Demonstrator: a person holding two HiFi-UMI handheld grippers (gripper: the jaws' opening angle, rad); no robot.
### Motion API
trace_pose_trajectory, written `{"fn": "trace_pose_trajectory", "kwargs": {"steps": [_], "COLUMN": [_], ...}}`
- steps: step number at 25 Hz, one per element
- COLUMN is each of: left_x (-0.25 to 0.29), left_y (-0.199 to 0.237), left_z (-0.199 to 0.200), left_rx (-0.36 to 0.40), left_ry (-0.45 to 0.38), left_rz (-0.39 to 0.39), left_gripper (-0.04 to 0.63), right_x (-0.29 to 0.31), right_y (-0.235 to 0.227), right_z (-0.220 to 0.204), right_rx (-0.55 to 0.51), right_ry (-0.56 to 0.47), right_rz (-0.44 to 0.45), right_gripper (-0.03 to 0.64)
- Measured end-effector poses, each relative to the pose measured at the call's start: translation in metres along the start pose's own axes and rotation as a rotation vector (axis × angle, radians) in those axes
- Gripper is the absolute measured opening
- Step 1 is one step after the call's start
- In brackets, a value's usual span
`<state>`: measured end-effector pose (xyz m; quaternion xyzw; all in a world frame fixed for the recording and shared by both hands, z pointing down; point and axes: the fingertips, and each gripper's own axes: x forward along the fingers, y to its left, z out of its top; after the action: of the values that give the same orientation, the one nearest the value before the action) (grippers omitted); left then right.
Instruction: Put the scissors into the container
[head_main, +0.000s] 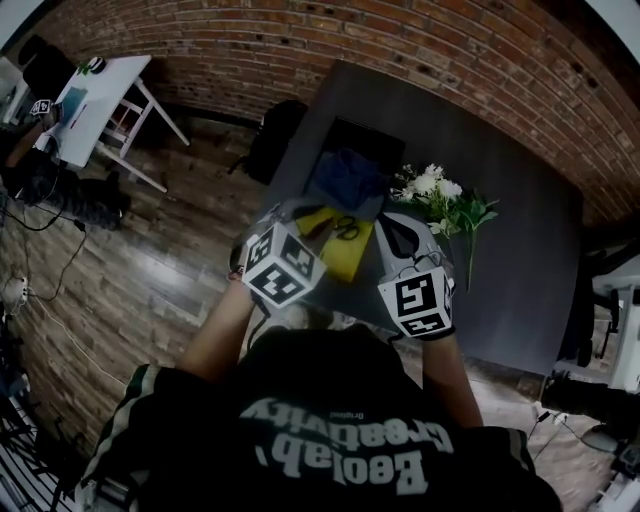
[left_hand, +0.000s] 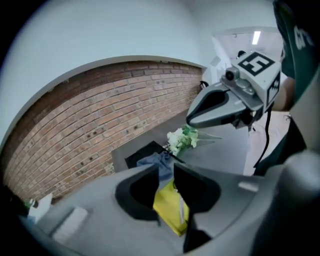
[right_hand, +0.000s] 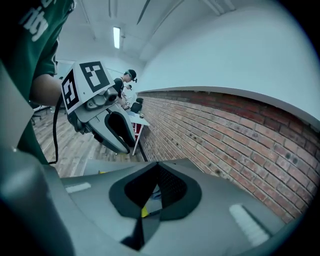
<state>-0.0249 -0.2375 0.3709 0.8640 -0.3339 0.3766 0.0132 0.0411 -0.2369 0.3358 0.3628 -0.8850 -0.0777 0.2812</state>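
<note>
Brick-walled room, dark table: scissors on yellow sheet, ahead between both tongs. Left gripper spread, probably lined up for pickup; right gripper pressed together, empty.

We log table top: dark, matt, smooth. Behind table, wall: rough red brick. Floor left of table: wood planks w/ slight sheen. On table: blue cloth, soft & crumpled; yellow container, matt. Left gripper & right gripper shells: matt grey plastic.
</note>
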Motion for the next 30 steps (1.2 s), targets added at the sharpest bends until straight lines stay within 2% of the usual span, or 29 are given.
{"fn": "trace_pose_trajectory", "kwargs": {"steps": [3, 8, 12, 20, 30], "left_x": [-0.012, -0.030, -0.036, -0.045, -0.048], "left_y": [0.000, 0.000, -0.005, -0.006, -0.006], "left_z": [0.011, 0.033, 0.050, 0.071, 0.083], "left_rx": [0.053, 0.065, 0.109, 0.140, 0.136], "left_ry": [-0.024, -0.110, -0.180, -0.230, -0.284], "left_rz": [0.022, 0.062, 0.066, 0.060, 0.057], "left_gripper": [0.095, 0.095, 0.075, 0.072, 0.028], "right_x": [-0.006, -0.016, -0.024, -0.032, -0.032], "right_y": [0.000, -0.005, -0.004, -0.008, -0.015], "right_z": [0.011, 0.016, 0.025, 0.042, 0.036], "right_rx": [-0.037, -0.039, -0.045, -0.024, -0.009], "right_ry": [-0.010, -0.025, -0.046, -0.094, -0.077], "right_rz": [-0.001, -0.026, -0.042, -0.036, -0.057], "right_gripper": [0.006, 0.006, 0.006, 0.006, 0.006]}}
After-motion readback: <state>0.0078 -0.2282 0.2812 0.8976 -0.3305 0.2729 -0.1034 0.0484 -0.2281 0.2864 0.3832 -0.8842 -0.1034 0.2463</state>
